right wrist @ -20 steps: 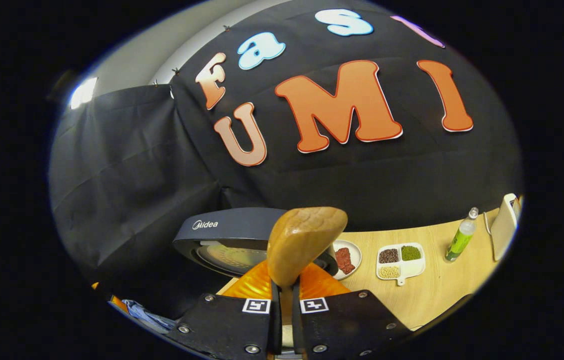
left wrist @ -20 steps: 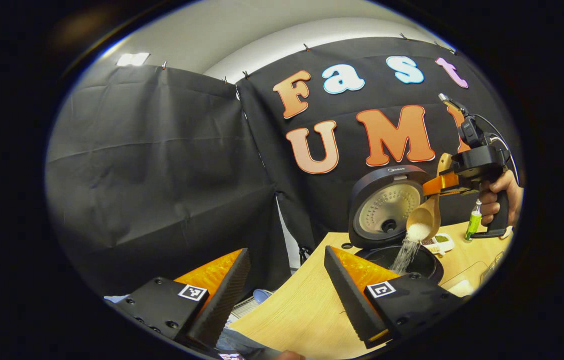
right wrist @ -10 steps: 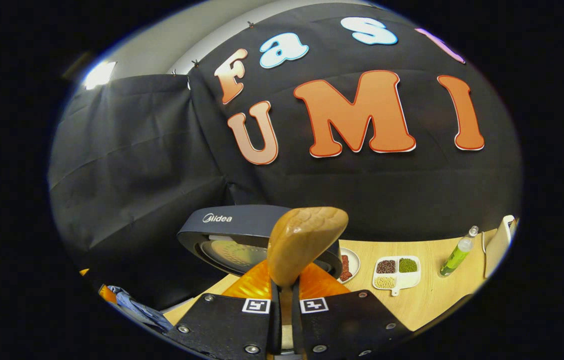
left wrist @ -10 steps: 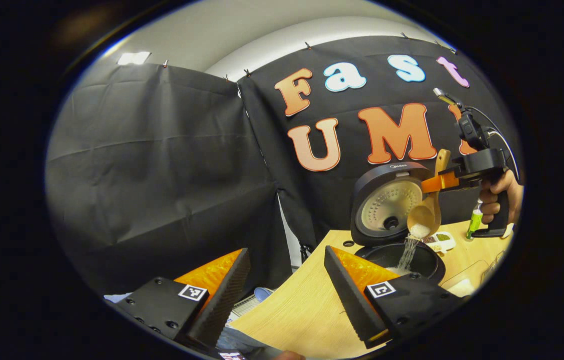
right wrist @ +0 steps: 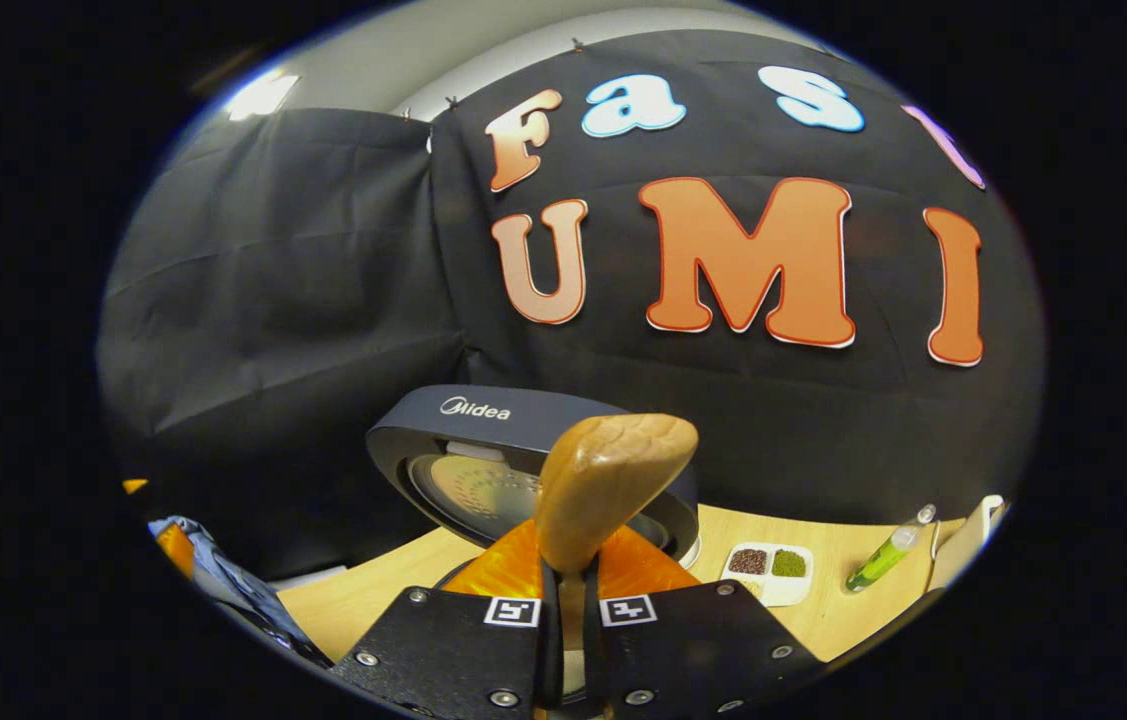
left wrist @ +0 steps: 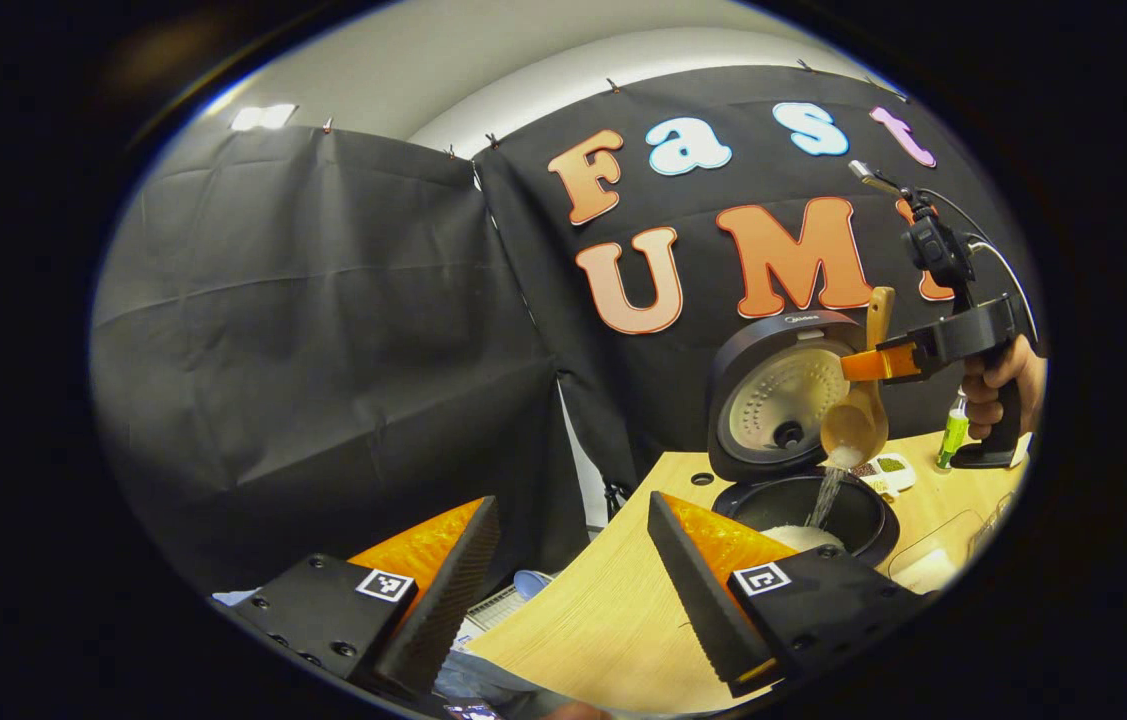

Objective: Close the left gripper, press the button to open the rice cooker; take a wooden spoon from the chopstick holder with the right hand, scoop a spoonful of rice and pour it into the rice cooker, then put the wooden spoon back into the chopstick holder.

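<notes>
The dark rice cooker (left wrist: 803, 500) stands open on the wooden table, its lid (left wrist: 781, 395) raised upright. My right gripper (left wrist: 873, 362) hovers over the pot, shut on the handle of a wooden spoon (left wrist: 855, 428) whose bowl tips down. A thin stream of white rice (left wrist: 826, 490) falls into the pot. In the right gripper view the spoon's handle end (right wrist: 608, 485) sticks up between the shut fingers of my right gripper (right wrist: 568, 590), with the cooker lid (right wrist: 483, 450) behind. My left gripper (left wrist: 573, 560) is open, low over the table's near left edge, holding nothing.
A white divided dish of beans (right wrist: 768, 572) and a green bottle (right wrist: 881, 560) sit on the table (left wrist: 603, 610) to the right of the cooker. A clear container (left wrist: 933, 560) lies near the right edge. A hand (left wrist: 998, 385) holds the right gripper's grip.
The spoon has tipped further and most of its rice has poured into the pot. The right gripper has pitched downward. The left gripper has stayed put.
</notes>
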Demonstrator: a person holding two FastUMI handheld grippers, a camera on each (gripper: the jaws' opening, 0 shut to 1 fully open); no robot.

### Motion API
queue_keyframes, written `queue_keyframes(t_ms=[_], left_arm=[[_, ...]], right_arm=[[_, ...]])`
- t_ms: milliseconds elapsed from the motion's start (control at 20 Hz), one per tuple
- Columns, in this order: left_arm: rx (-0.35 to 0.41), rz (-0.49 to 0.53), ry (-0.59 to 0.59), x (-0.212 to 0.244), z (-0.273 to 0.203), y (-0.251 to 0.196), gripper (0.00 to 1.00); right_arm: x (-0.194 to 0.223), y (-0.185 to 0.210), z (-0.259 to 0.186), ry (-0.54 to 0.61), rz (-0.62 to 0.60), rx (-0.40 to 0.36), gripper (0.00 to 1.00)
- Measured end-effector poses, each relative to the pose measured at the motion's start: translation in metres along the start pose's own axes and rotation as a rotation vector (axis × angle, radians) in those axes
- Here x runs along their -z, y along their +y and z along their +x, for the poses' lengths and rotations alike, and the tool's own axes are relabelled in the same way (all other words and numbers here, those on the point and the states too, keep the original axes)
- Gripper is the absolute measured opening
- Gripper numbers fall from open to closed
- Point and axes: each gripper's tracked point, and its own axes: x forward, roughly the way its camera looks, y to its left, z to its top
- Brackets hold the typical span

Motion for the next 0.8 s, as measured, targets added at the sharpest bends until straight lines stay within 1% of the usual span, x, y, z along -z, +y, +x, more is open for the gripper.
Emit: queue_keyframes(t_ms=[100, 200, 350, 550, 650, 700, 800], left_arm=[[-0.001, 0.009, -0.001, -0.001, -0.001, 0.001, 0.93], [-0.003, 0.015, -0.006, -0.002, -0.002, 0.002, 0.93], [-0.007, 0.013, -0.003, -0.001, -0.005, 0.003, 0.95], [-0.019, 0.013, 0.004, 0.002, -0.009, 0.006, 0.98], [-0.025, 0.017, 0.008, 0.003, -0.010, 0.007, 0.99], [-0.031, 0.020, 0.014, 0.004, -0.011, 0.009, 1.00], [-0.038, 0.015, 0.014, 0.004, -0.011, 0.010, 1.00]], right_arm=[[0.004, 0.006, 0.001, -0.004, -0.063, -0.006, 0.07], [0.009, 0.022, -0.005, 0.003, -0.104, -0.020, 0.07], [0.010, 0.028, -0.005, -0.007, -0.169, -0.030, 0.07], [0.009, 0.030, -0.008, -0.045, -0.294, 0.001, 0.08], [0.008, 0.034, -0.009, -0.070, -0.343, 0.005, 0.07], [0.008, 0.036, -0.010, -0.073, -0.338, -0.002, 0.08], [0.011, 0.038, -0.011, -0.062, -0.268, -0.020, 0.08]])
